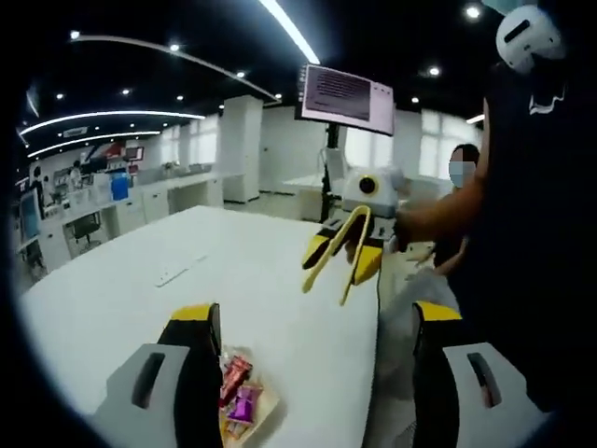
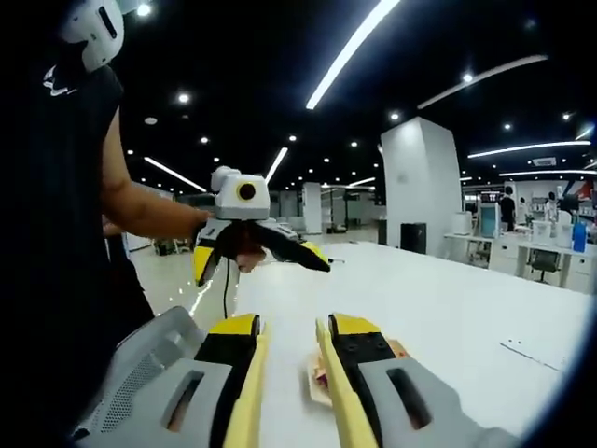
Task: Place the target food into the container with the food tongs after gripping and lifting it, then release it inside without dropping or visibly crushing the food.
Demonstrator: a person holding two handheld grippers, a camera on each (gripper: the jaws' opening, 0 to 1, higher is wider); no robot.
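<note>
Beyond the left gripper (image 1: pixel 317 359), held up over the white tabletop (image 1: pixel 140 289), the right gripper (image 1: pixel 359 247) carries a pair of yellow plastic food tongs (image 1: pixel 338 252). In the right gripper view the tong arms run up along the insides of that gripper's jaws, nearly parallel with a narrow gap, so the right gripper (image 2: pixel 291 373) is closed on the tongs.

- Left gripper: jaws wide apart, nothing between them.
- Target food: red and purple wrapped snack bars (image 1: pixel 239 387) on a pale flat board or tray, low beside the left gripper's left jaw; the same pile (image 2: pixel 319 378) peeks between the tong arms in the right gripper view. Tongs well above it, not touching.
- Container: cannot pick it out for certain.

Risks, as I judge them:
- Glossy wrappers could slide out of smooth tong tips during the lift, especially with a pinch taken near an end.
- Squeezing harder to compensate would dent the bar.
- Tongs may twist within the jaws under load, skewing the tips.
- Bars lie touching; a careless approach may drag a neighbour along.
</note>
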